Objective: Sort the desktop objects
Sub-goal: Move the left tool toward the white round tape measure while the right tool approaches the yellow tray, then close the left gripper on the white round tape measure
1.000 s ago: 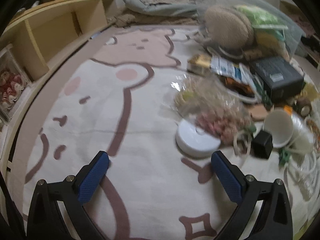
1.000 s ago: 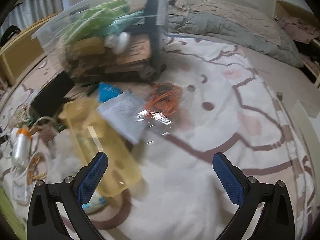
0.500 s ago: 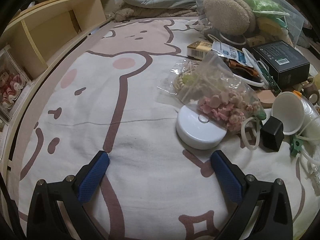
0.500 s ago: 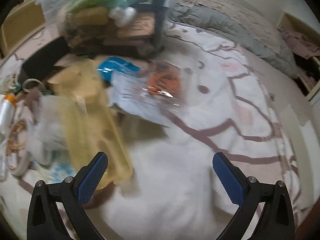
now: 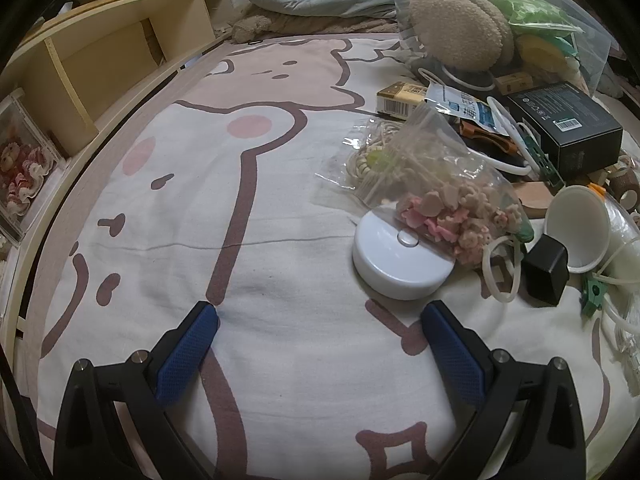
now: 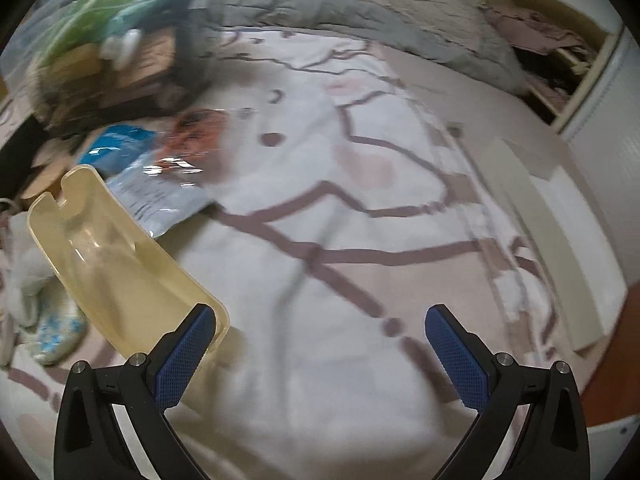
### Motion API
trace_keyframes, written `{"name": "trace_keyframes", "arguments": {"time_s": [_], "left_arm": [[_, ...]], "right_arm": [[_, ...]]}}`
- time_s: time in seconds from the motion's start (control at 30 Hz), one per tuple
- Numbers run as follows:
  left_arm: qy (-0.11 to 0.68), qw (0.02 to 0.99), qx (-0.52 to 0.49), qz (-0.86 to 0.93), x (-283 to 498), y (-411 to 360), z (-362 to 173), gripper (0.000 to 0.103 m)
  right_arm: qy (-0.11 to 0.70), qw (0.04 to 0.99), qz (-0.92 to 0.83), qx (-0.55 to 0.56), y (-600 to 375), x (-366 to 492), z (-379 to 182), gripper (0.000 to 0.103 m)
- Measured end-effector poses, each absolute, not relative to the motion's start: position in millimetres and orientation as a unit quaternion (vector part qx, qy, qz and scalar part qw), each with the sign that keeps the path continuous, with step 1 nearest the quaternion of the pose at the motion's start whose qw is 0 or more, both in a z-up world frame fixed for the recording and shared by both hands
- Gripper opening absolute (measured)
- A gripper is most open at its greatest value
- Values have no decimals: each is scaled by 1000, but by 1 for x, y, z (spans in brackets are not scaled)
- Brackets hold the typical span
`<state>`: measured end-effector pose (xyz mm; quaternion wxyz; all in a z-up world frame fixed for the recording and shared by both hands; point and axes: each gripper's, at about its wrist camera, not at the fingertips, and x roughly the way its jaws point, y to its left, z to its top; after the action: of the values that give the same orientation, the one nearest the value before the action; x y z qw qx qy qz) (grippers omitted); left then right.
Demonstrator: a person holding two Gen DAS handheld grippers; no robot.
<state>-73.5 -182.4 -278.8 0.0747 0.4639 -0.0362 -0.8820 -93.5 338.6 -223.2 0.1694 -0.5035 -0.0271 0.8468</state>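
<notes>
In the left wrist view a white round puck (image 5: 402,264) lies on the bear-print sheet (image 5: 224,184), with a clear bag of pink and beige beads (image 5: 448,216) resting partly on it. My left gripper (image 5: 318,326) is open and empty, just short of the puck. In the right wrist view, which is blurred, a yellow translucent tray (image 6: 116,260) lies at the left, its near corner beside my left fingertip (image 6: 192,340). My right gripper (image 6: 320,332) is open and empty over the bare sheet (image 6: 360,208).
A black box (image 5: 568,124), a white cup (image 5: 576,236), a small black cube (image 5: 546,274), cables and packets crowd the right of the left wrist view. A clear bin of plush items (image 5: 480,28) stands behind. A wooden shelf (image 5: 92,64) runs along the left. A grey blanket (image 6: 380,20) lies at the far end.
The left gripper has come closer to the white puck and steadied. The right gripper has swung to the right, so the yellow tray and packets slid toward the left of its view.
</notes>
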Motion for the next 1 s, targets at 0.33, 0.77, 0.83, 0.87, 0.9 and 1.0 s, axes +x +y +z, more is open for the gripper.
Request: {"name": "trace_keyframes", "arguments": {"time_s": [0.33,0.77,0.83,0.87,0.9,1.0], "left_arm": [[-34,84,464,-881,-75,-180,-275,103],[-68,56,438,-894,-79,-156,-265,73],[-70,48,440,-894,-80,-152,-265,69],[-70,46,441,-893,-81,-151,-265,68],[-70,45,442,-893,-81,-149,-266,68],[-58,45,447,-892,-88,-150,-267,68]], "right_arm": [[20,277,828,-487,396,-73,-217,103],[63,180,886,-422,382,-63,-194,103],[57,150,899,-408,372,-64,-188,103],[52,137,903,-403,367,-64,-186,103],[44,124,907,-400,361,-64,-184,103],[23,91,913,-397,347,-66,-183,103]]}}
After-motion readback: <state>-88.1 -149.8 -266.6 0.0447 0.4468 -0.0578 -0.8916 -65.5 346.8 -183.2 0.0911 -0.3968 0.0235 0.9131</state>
